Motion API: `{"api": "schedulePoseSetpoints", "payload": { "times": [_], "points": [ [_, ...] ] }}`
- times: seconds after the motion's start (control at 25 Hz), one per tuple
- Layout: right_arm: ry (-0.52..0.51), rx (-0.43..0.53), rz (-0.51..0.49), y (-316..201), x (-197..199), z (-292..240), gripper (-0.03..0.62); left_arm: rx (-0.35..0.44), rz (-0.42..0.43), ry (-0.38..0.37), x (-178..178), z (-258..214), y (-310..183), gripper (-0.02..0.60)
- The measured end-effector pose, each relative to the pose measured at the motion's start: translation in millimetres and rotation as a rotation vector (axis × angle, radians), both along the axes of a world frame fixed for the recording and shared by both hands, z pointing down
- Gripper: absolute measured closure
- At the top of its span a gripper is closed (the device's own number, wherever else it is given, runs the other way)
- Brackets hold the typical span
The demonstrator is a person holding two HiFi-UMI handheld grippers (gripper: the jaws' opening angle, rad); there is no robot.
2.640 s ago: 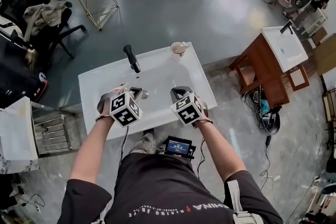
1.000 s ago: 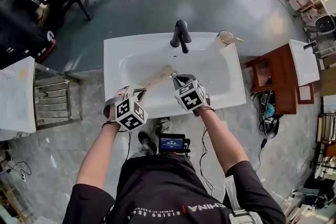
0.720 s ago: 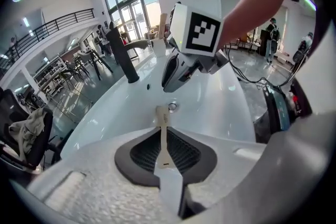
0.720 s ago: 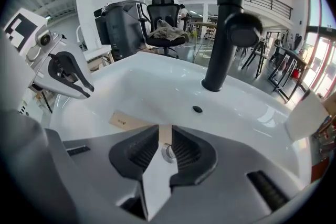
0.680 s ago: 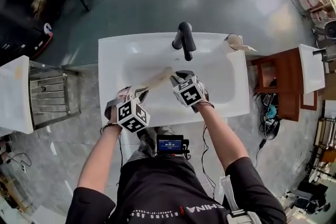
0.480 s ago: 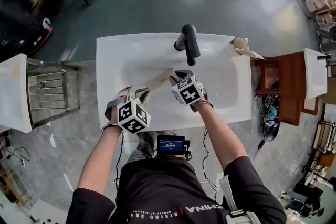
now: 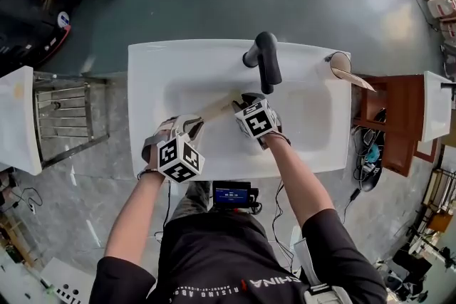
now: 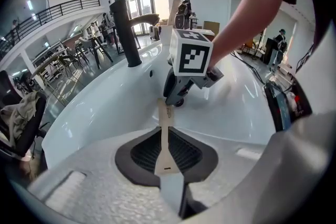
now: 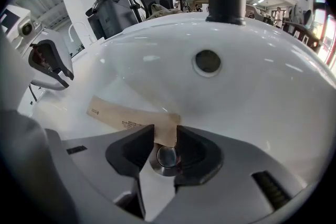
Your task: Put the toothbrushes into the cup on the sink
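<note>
**Paper-Sleeved Toothbrush Held Low in the Basin, Pinched at 1 End**

Pinches 1 end of a toothbrush (image 7: 217,109), sealed in a long, flat sleeve of matte brown paper, edge-up in the left claw (image 8: 167,152), just after easing those jaws a shade wider. Spreads the right claw (image 9: 165,139) to full width, having just opened it. Leaves the sleeve's other end lying loose between the dark pads, above the round steel drain (image 9: 167,157). Works inside a glossy white rectangular sink (image 7: 153,75) with a smooth, rounded bowl, below a matte black cylindrical faucet (image 7: 266,60).

Against 1 second ago: reaches both claws farther into the bowl and carries the sleeve along, spanning the same gap between the 2.

Finds 1 pale round cup (image 7: 340,63) on the sink's right rear corner, well apart from both claws. Holds in it the other toothbrush (image 7: 360,80), also paper-sleeved, leaning out over the rim.
</note>
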State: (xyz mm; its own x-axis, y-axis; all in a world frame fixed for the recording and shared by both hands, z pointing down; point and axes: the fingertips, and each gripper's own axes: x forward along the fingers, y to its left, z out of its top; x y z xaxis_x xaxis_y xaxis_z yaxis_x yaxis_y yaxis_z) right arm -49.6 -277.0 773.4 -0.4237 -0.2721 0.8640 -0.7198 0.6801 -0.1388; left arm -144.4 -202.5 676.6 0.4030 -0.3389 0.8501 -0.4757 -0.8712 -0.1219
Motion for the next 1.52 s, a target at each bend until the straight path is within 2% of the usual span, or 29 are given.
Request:
{"api": "schedulePoseSetpoints", "payload": {
  "times": [0.44,0.56,1.0,1.36,1.52],
  "points": [
    [-0.056,-0.007,0.043,0,-5,12,0.461,-0.019,-0.005,-0.018,-6,5,8,0.541],
    [-0.038,0.012,0.026,-2,-3,12,0.510,-0.024,-0.006,-0.024,-8,7,10,0.541],
    [-0.011,0.016,-0.010,2,-6,8,0.577,-0.032,-0.007,-0.029,-6,7,19,0.541],
    [-0.027,0.081,-0.017,4,-13,-20,0.585,-0.016,-0.012,-0.031,-10,0,21,0.541],
    [-0.014,0.141,-0.010,5,-8,-44,0.585,0.011,-0.022,-0.023,-11,-10,23,0.541]
  ]
}}
